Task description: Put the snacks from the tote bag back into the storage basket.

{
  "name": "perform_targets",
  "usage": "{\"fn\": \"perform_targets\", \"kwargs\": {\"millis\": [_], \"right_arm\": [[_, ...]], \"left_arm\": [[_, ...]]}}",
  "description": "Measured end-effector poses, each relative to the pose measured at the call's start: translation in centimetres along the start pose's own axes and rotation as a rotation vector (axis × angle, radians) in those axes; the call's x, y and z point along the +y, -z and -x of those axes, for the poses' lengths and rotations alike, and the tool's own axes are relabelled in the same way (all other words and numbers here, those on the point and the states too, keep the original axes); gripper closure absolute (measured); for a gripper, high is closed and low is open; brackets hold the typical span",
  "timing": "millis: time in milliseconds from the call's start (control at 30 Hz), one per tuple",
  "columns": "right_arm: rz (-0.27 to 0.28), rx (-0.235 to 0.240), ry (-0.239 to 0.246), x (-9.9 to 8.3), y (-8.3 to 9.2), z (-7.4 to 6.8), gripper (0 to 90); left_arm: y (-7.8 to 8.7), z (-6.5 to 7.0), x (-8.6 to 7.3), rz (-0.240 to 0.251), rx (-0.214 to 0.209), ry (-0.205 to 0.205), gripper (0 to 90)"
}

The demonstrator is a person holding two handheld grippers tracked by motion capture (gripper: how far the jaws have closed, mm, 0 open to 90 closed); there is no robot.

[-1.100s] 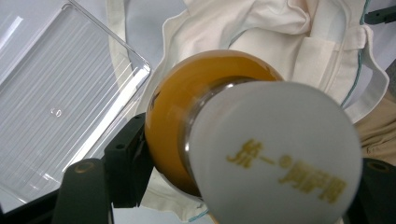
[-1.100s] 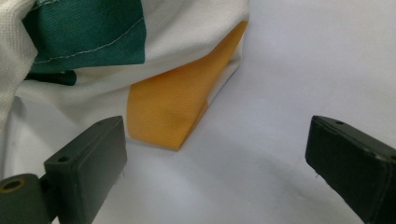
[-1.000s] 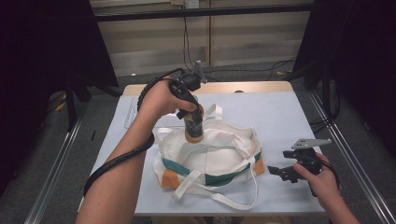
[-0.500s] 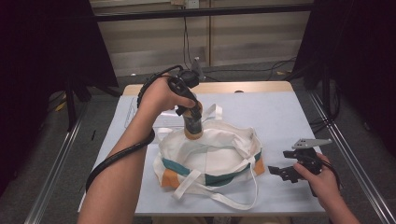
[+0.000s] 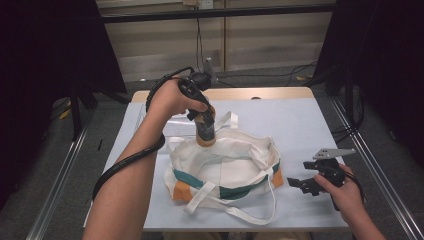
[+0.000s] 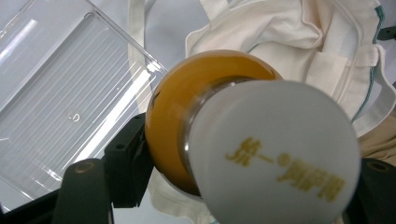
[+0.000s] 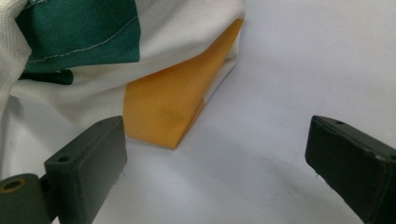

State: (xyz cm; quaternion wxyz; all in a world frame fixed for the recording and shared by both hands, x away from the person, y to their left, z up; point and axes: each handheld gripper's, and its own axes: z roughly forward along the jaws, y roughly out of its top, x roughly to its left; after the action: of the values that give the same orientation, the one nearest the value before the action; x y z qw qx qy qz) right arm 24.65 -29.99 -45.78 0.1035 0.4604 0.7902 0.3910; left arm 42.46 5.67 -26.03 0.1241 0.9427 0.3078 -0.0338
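Note:
My left gripper (image 5: 202, 120) is shut on an orange drink bottle (image 5: 205, 131) with a white cap (image 6: 273, 154), held upright above the far rim of the tote bag (image 5: 225, 165). Its black jaws press the bottle's sides in the left gripper view. The white cloth bag has green and orange panels (image 7: 168, 105) and long white straps, and lies open in the middle of the table. My right gripper (image 5: 300, 184) rests low on the table just right of the bag's orange corner, jaws wide open with nothing between its fingers (image 7: 88, 163).
A clear plastic tray (image 6: 60, 93) lies on the pale blue table (image 5: 300, 130) left of the bag, behind the bottle. Dark curtains and cables surround the table. Bare tabletop lies to the right and far side of the bag.
The left gripper has shifted the bottle slightly toward the far side and a little higher over the bag's rim. The right gripper has stayed in place.

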Motion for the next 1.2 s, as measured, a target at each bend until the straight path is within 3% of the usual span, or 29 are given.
{"fn": "perform_targets", "kwargs": {"millis": [233,600,667,767,933,967,1000,1167,1200], "right_arm": [[-0.004,0.001,0.002,0.0,0.0,-0.1,5.2],[-0.002,0.003,0.004,-0.1,-0.1,0.1,5.2],[-0.004,0.002,0.002,-0.1,0.0,0.1,5.2],[-0.002,0.004,0.004,-0.1,0.0,0.1,5.2],[-0.005,0.004,0.003,-0.1,0.0,0.1,5.2],[-0.005,0.004,0.002,-0.1,0.0,0.1,5.2],[-0.004,0.002,-0.005,-0.1,0.0,0.1,5.2],[-0.002,0.003,-0.004,-0.1,0.0,0.2,5.2],[-0.002,0.003,-0.004,-0.1,0.0,0.2,5.2]], "left_arm": [[0.2,-0.5,0.3,-0.001,-0.002,-0.013,30.2],[0.2,-1.1,0.5,-0.002,0.001,0.009,30.2],[0.3,-1.3,0.6,-0.003,0.002,-0.005,30.1],[0.3,-1.5,0.6,-0.003,-0.006,0.015,30.2],[0.4,-2.0,0.7,-0.006,0.000,-0.003,30.2],[0.4,-2.0,0.7,-0.006,0.004,0.014,30.2],[0.4,-2.1,0.7,-0.008,0.005,-0.003,30.2],[0.2,-2.3,0.8,-0.007,0.008,0.019,30.2],[0.2,-2.4,0.9,-0.008,0.011,0.009,30.2]]}}
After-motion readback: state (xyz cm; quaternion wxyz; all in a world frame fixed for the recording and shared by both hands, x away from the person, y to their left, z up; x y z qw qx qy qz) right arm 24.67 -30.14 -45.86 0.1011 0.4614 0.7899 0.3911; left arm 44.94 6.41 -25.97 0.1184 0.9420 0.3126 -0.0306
